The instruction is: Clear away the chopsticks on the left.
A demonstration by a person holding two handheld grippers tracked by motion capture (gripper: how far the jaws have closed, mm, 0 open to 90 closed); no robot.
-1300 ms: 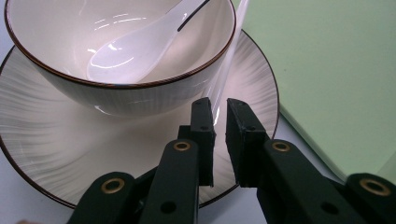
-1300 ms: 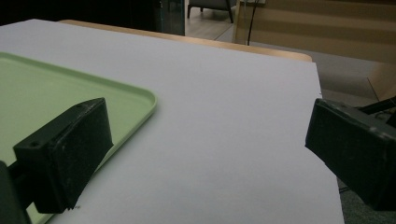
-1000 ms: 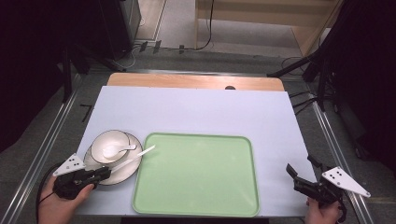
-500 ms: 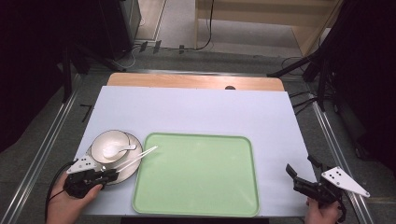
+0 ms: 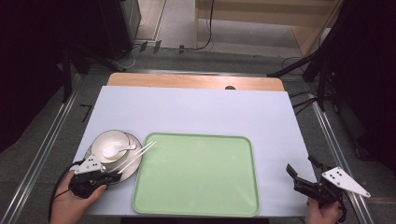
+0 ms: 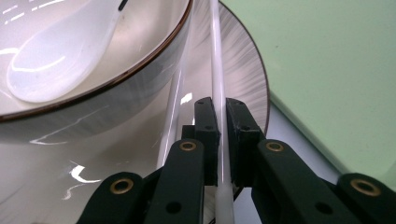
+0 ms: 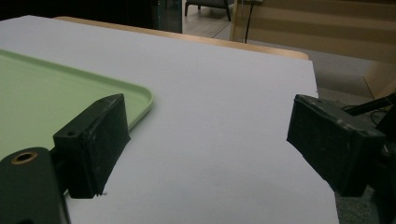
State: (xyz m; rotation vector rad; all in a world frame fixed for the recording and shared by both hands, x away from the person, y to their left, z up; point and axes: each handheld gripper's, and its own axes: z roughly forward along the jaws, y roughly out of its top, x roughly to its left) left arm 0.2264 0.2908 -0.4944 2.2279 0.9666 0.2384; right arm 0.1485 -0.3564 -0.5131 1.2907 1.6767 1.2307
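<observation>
A white table [image 5: 196,112] is carrying a pale green tray [image 5: 196,175] at its near centre and, just left of the tray, a plate [image 5: 133,142] with a bowl [image 5: 112,142] sitting on it. A white soup spoon [image 5: 114,150] is lying inside the bowl, its scoop shown in the left gripper view [image 6: 51,60] resting against the bowl's inner wall. Two white chopsticks [image 5: 135,156] are lying across the plate beside the bowl, their far tips reaching over the tray's left rim. The left gripper [image 5: 114,176], held in the person's left hand [image 5: 70,205] at the near left corner of the table, is closing its jaws narrowly on the near end of one chopstick [image 6: 219,140]; the second chopstick [image 6: 173,116] is lying free just left of the jaws, against the bowl's outer wall [image 6: 107,98]. The right gripper [image 5: 303,172], held in the person's right hand [image 5: 322,213] at the near right edge of the table, is holding its jaws wide apart with nothing between them; in the right gripper view [image 7: 205,149] they are framing bare table surface, with the tray's corner [image 7: 140,100] lying to the left.
</observation>
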